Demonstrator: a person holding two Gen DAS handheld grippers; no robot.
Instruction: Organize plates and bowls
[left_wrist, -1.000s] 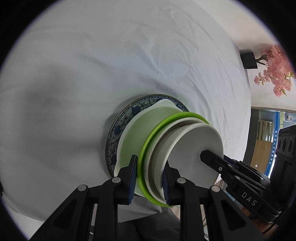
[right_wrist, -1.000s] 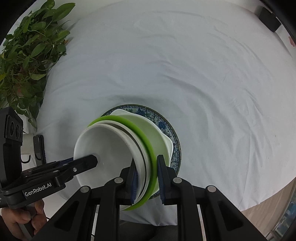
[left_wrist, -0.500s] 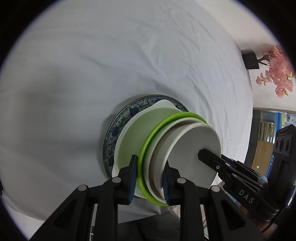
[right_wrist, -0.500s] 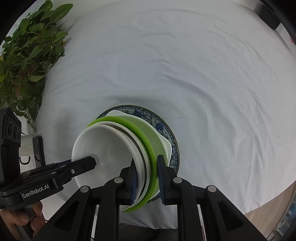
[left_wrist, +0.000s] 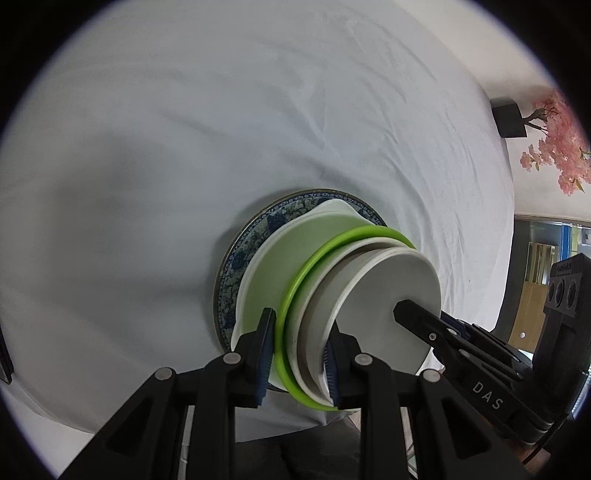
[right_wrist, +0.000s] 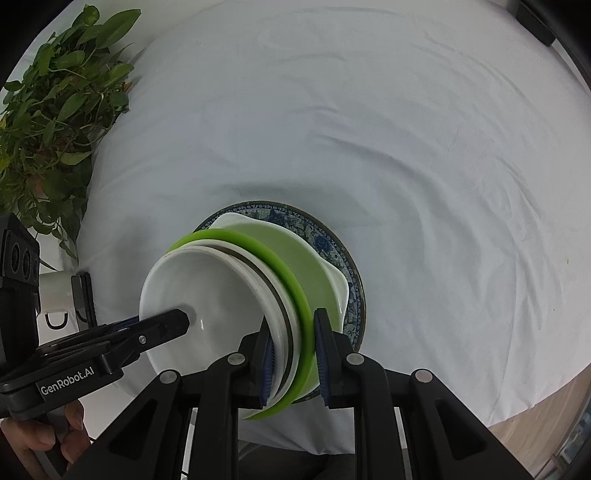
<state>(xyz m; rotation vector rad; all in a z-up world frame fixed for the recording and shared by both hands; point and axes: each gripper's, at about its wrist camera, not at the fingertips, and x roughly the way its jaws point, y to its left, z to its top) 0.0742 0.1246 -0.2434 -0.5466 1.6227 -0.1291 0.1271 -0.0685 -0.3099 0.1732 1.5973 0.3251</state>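
Observation:
A stack of bowls (left_wrist: 369, 295) with a bright green rim (left_wrist: 295, 291) stands in a pale green dish (left_wrist: 280, 269) on a blue-patterned plate (left_wrist: 240, 254); the whole pile sits near the table's front edge. My left gripper (left_wrist: 297, 354) is shut on the near rims of the stacked bowls. My right gripper (right_wrist: 293, 356) is shut on the same stack (right_wrist: 207, 291) from the opposite side, over the green rim (right_wrist: 291, 291). The patterned plate (right_wrist: 332, 247) also shows in the right wrist view. Each gripper shows in the other's view, with a fingertip (left_wrist: 410, 310) over the top bowl.
A white cloth covers the round table (left_wrist: 184, 147). A green leafy plant (right_wrist: 48, 110) stands off the table's left side. A pink blossom branch (left_wrist: 557, 147) and a black box (left_wrist: 508, 122) are beyond the far right edge. A hand (right_wrist: 40, 439) holds the left gripper.
The pile has shifted slightly toward the lower part of both views. Both grippers keep the same hold on the bowl rims.

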